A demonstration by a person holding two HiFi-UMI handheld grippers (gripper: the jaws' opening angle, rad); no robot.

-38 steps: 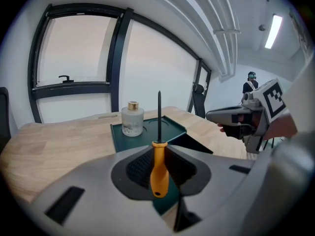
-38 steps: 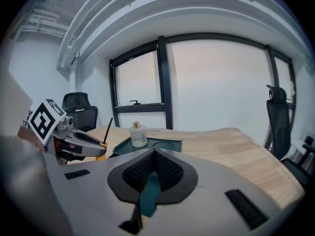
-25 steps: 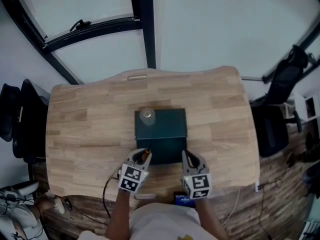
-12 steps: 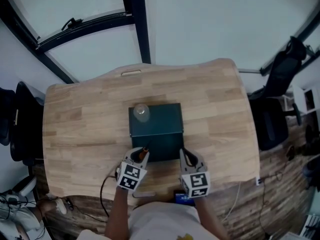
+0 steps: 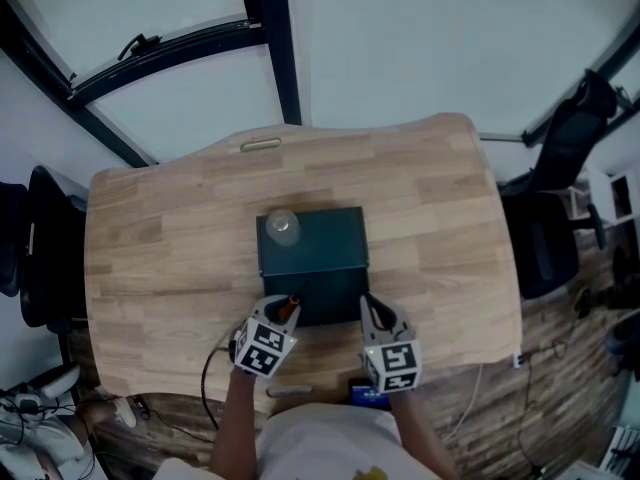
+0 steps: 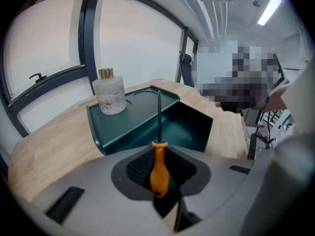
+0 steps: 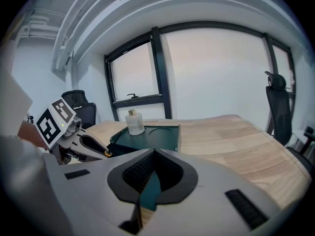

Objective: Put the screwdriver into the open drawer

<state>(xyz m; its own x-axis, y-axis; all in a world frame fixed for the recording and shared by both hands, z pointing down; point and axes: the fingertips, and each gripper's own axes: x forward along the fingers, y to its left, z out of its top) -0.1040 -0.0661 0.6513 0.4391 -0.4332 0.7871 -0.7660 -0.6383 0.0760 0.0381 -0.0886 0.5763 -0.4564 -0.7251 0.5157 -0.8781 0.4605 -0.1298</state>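
Observation:
The dark green cabinet (image 5: 313,238) stands mid-table with its drawer (image 5: 325,303) pulled open toward me. My left gripper (image 5: 284,314) is shut on the orange handle of the screwdriver (image 6: 158,173). The thin black shaft points forward over the open drawer (image 6: 183,128). From the right gripper view the left gripper (image 7: 81,145) shows at the left, at the cabinet's (image 7: 150,137) near corner. My right gripper (image 5: 374,314) hovers at the drawer's right front corner. Its jaws stand a narrow gap apart with nothing between them.
A clear glass bottle (image 5: 283,226) with a gold cap stands on the cabinet's top at the left (image 6: 110,97). The wooden table (image 5: 160,258) spreads wide on both sides. Black office chairs (image 5: 560,198) stand off the table's right and left ends.
The left gripper has edged forward with the screwdriver, so the shaft now reaches over the open drawer. The right gripper has barely moved.

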